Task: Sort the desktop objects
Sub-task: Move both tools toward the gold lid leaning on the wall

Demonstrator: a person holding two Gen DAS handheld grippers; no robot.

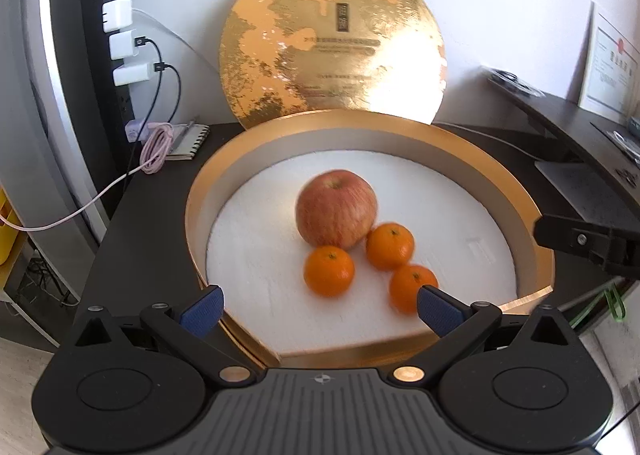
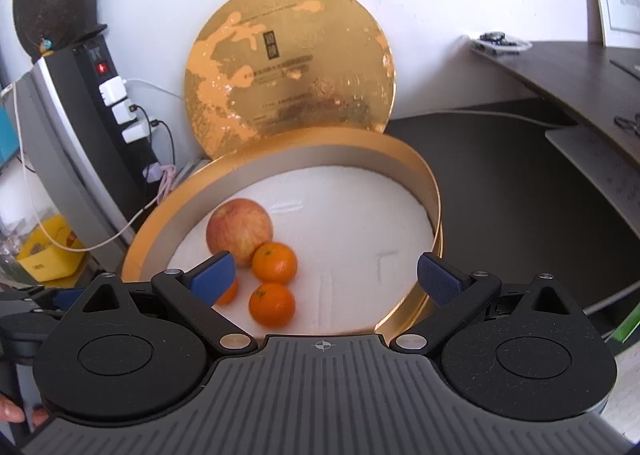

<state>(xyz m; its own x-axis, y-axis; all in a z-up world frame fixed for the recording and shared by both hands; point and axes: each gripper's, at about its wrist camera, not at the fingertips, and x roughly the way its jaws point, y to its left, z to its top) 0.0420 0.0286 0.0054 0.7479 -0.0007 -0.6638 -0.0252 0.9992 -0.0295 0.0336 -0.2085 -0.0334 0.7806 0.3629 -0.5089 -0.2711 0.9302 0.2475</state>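
A round gold box (image 1: 224,159) (image 2: 400,151) with a white lining sits on the dark desk. In it lie a red apple (image 1: 336,208) (image 2: 239,230) and three small oranges (image 1: 329,271) (image 1: 390,246) (image 1: 412,287) (image 2: 274,262) (image 2: 272,304), the third partly hidden behind a finger in the right wrist view. My left gripper (image 1: 320,305) hovers open at the box's near rim, empty. My right gripper (image 2: 326,279) is open over the box's near right side, empty. Its finger (image 1: 584,241) juts in at the right of the left wrist view.
The gold lid (image 1: 332,39) (image 2: 290,67) leans against the wall behind the box. A power strip with white chargers (image 1: 120,39) (image 2: 120,103), a pink cable (image 1: 158,147) and a notepad (image 1: 190,141) stand at the left. A yellow bin (image 2: 50,249) sits lower left. A raised shelf (image 2: 580,71) runs at right.
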